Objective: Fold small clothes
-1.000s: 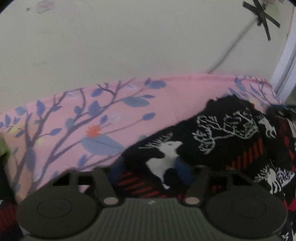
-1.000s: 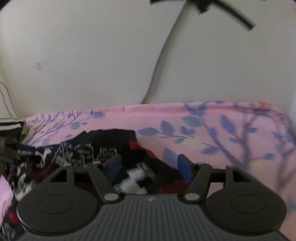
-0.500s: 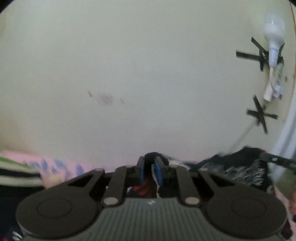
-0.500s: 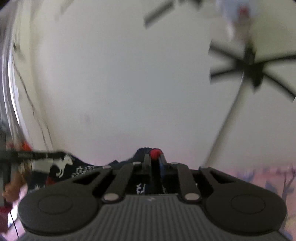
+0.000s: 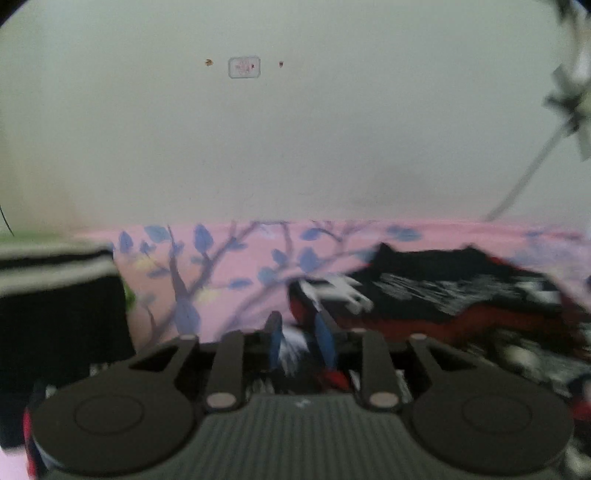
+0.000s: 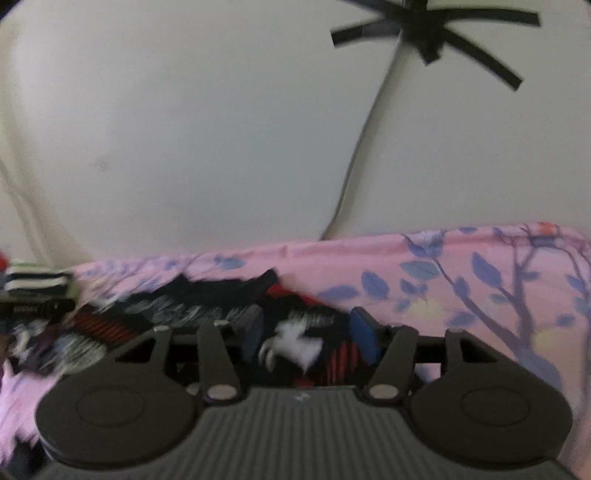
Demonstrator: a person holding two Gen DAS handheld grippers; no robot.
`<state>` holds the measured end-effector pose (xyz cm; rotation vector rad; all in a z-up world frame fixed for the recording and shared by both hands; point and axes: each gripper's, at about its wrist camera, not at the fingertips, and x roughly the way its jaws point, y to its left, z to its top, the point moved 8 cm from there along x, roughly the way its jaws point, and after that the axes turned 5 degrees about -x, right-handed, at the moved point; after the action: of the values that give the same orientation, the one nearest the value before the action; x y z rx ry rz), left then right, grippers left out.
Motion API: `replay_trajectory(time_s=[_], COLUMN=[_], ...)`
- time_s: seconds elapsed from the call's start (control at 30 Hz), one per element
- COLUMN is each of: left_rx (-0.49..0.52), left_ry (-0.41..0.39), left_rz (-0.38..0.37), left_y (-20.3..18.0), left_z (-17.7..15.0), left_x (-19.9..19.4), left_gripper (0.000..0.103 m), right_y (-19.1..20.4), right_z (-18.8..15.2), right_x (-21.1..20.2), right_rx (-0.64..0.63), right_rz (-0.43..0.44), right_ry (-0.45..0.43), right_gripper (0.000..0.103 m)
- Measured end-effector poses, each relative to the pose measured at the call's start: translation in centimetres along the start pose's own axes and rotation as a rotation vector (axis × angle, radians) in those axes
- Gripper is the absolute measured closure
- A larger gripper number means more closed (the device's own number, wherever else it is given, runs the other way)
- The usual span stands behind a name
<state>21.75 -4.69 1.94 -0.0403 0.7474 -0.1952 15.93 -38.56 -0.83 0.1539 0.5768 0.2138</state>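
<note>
A black garment [image 5: 443, 280] with white reindeer and red stripes lies bunched on the pink floral sheet [image 5: 221, 266]. My left gripper [image 5: 299, 339] is at its left end. Its jaws are opening, and a blurred fold of the cloth sits loosely between the blue pads [image 5: 274, 338]. In the right wrist view the same garment [image 6: 207, 295] stretches off to the left. My right gripper [image 6: 308, 332] is over its right end, and its jaws are opening wide. The cloth lies between the fingers, and neither pad [image 6: 364, 332] presses on it.
A pile of black and white striped clothes [image 5: 55, 266] sits at the left on the sheet [image 6: 443, 280], also seen as striped clothes [image 6: 37, 280]. A pale wall stands right behind the bed. It carries a hanging cable [image 6: 354, 166] and black tape [image 6: 424, 29].
A second ago both grippers stood open at the garment. Half a second ago both were shut on it, lifted and facing the wall. Now the jaws have parted and the garment lies on the sheet.
</note>
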Motion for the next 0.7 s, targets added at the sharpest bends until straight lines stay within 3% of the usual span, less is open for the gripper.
replay_trajectory(time_s=[0.13,0.33,0.47,0.6,0.7], left_rx=[-0.013,-0.003,-0.024,-0.069,-0.1], left_ry=[0.023,0.062,0.051,0.06,0.051], left_rz=[-0.138,-0.255,-0.263,-0.276,-0.265], left_y=[-0.4,-0.9,-0.5,0.1,0.7], left_z=[-4.5,-11.7,-14.4,-16.2,-17.1], left_x=[-4.8,-9.6,-11.7,-12.8,-13.5], left_gripper=[0.061,0.054,0.051,0.051,0.05], right_y=[2.8,12.2,15.7,19.1,21.9], right_z=[-2.6,-7.7,-9.6,-8.9,-9.2], right_x=[-5.8,-10.2,-11.5,-10.0,-7.8], right_rx=[-0.072,-0.217,-0.314,-0.423,-0.492], right_rz=[0.14,0.357,0.375,0.37,0.378], right_ry=[-0.027,0.019,0.004,-0.017,0.046], right_gripper=[0.043,0.029,0.028,0.022,0.021])
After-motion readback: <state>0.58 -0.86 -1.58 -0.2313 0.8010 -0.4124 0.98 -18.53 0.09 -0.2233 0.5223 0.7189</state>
